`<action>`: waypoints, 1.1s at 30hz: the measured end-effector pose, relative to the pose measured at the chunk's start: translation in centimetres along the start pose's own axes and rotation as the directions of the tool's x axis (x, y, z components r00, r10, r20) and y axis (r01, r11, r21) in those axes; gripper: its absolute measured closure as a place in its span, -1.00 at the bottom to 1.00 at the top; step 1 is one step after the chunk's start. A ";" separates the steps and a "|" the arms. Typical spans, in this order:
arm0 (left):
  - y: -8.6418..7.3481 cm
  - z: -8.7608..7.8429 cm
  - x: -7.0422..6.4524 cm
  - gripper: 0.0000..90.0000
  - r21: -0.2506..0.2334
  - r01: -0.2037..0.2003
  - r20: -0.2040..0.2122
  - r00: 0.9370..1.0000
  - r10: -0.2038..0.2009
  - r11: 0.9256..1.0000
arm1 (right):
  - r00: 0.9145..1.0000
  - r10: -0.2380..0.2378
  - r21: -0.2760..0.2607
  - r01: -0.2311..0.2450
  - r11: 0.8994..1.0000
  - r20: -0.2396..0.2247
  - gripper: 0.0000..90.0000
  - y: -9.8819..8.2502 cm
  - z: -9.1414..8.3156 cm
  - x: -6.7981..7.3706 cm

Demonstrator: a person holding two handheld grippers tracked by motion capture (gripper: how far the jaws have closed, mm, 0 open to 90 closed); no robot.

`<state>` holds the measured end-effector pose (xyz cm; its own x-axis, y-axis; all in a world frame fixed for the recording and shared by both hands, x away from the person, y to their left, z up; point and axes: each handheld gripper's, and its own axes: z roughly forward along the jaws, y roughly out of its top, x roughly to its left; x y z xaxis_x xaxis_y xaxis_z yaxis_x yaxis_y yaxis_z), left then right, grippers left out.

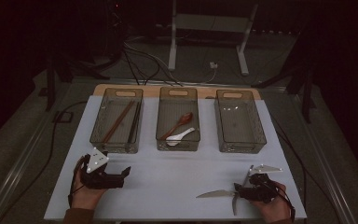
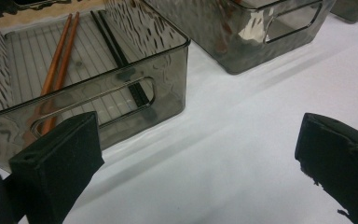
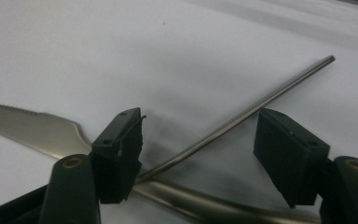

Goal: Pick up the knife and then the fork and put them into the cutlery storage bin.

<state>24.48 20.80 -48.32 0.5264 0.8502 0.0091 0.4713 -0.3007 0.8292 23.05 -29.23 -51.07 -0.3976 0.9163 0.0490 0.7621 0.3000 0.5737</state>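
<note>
A steel table knife [image 1: 214, 193] lies on the white mat [image 1: 168, 177] near the front right, blade pointing left; its serrated blade [image 3: 28, 126] shows in the right gripper view. A thin metal utensil handle [image 1: 243, 186] [image 3: 261, 100] lies crossed over the knife. My right gripper [image 1: 237, 190] [image 3: 200, 126] is low over that crossing, its jaws on either side of the thin handle with gaps on both sides, pressing on nothing. My left gripper [image 1: 123, 176] [image 3: 200, 154] rests at the front left, jaws wide open over bare mat.
Three smoky plastic bins stand in a row at the back. The left bin [image 1: 116, 148] [image 2: 121, 93] holds brown chopsticks [image 1: 119, 120] [image 2: 58, 60] and black chopsticks [image 1: 134, 122]. The middle bin [image 1: 178, 147] holds a wooden spoon [image 1: 182, 121] and a white spoon [image 1: 181, 136]. The right bin [image 1: 240, 148] holds nothing.
</note>
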 end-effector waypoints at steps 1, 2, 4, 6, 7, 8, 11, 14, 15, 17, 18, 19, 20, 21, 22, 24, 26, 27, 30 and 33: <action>0.0 0.0 0.0 -0.96 0.000 0.001 0.000 1.000 -0.001 1.000 | 1.000 -0.002 0.004 0.002 1.000 0.002 -0.24 0.0 0.0 0.1; 0.0 0.0 0.0 -0.96 0.000 0.001 0.001 1.000 -0.001 1.000 | 1.000 -0.003 0.006 0.003 1.000 0.007 -0.21 0.0 -0.1 0.1; 0.0 0.0 0.0 -0.96 0.000 -0.001 0.001 1.000 0.001 1.000 | 1.000 -0.004 0.012 0.004 1.000 0.010 -0.16 0.0 -0.1 0.1; 0.0 0.0 -0.1 -0.96 0.000 -0.003 0.002 1.000 0.003 1.000 | 1.000 0.002 0.015 -0.002 1.000 0.020 -0.08 0.1 -0.1 0.1; 0.0 0.0 -0.1 -0.96 0.000 -0.003 0.002 1.000 0.003 1.000 | 1.000 0.005 0.017 -0.006 1.000 0.025 -0.03 0.1 -0.2 0.1; 0.0 0.0 -0.1 -0.96 0.000 -0.003 0.002 1.000 0.003 1.000 | 1.000 0.007 0.020 -0.008 1.000 0.028 0.01 0.1 -0.2 0.0; 0.0 0.0 -0.1 -0.96 0.000 -0.003 0.002 1.000 0.003 1.000 | 0.999 0.012 0.023 -0.013 1.000 0.030 0.10 0.2 -0.2 -0.2; 0.0 0.0 -0.1 -0.96 0.001 -0.003 0.000 1.000 0.003 1.000 | 0.999 0.013 0.021 -0.014 1.000 0.034 0.20 0.3 -0.2 -0.3; 0.1 0.0 -0.1 -0.96 0.000 -0.003 0.001 1.000 0.003 1.000 | 0.999 0.012 0.021 -0.013 1.000 0.036 0.23 0.4 -0.1 -0.3; 0.1 0.0 -0.1 -0.96 -0.002 -0.003 0.001 1.000 0.003 1.000 | 0.999 0.007 0.021 -0.008 1.000 0.036 0.29 0.5 -0.1 -0.3; 0.1 0.0 -0.1 -0.96 -0.002 -0.003 0.000 1.000 0.003 1.000 | 0.999 0.006 0.021 -0.007 1.000 0.036 0.32 0.5 -0.1 -0.4; 0.1 0.0 -0.1 -0.96 -0.003 -0.003 0.000 1.000 0.003 1.000 | 0.999 0.007 0.024 -0.008 1.000 0.036 0.35 0.6 0.0 -0.4; 0.1 0.0 -0.1 -0.96 -0.003 -0.003 0.000 1.000 0.003 1.000 | 0.999 0.002 0.026 -0.003 1.000 0.038 0.38 0.6 0.0 -0.4; 0.1 0.0 -0.1 -0.96 -0.003 -0.003 0.000 1.000 0.003 1.000 | 0.999 -0.001 0.027 0.000 1.000 0.039 0.40 0.7 0.0 -0.4; 0.1 0.0 -0.1 -0.96 -0.002 -0.003 0.000 1.000 0.003 1.000 | 0.999 -0.005 0.027 0.004 1.000 0.040 0.42 0.7 0.0 -0.4; 0.1 0.0 -0.1 -0.96 -0.003 -0.003 0.000 1.000 0.003 1.000 | 0.999 -0.009 0.032 0.008 0.999 0.040 0.51 0.8 0.1 -0.5; 0.1 0.0 -0.1 -0.96 -0.003 -0.003 0.000 1.000 0.003 1.000 | 0.999 -0.010 0.036 0.009 0.999 0.040 0.58 0.9 0.1 -0.7; 0.1 0.0 -0.1 -0.96 -0.003 -0.003 0.000 1.000 0.003 1.000 | 0.999 -0.012 0.036 0.011 0.999 0.041 0.61 1.0 0.1 -0.8; 0.1 0.0 -0.1 -0.96 -0.002 -0.003 0.000 1.000 0.003 1.000 | 0.999 -0.012 0.040 0.011 0.999 0.035 0.69 1.0 0.1 -1.0; 0.1 0.0 -0.2 -0.96 -0.001 -0.005 -0.001 1.000 0.005 1.000 | 0.999 -0.014 0.040 0.012 0.999 0.035 0.74 1.0 0.1 -1.2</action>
<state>24.45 20.62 -48.28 0.5282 0.8490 0.0134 0.4684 -0.3045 0.8294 24.37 -29.96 -50.66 -0.3899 0.9208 0.0125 0.7769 0.3216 0.5413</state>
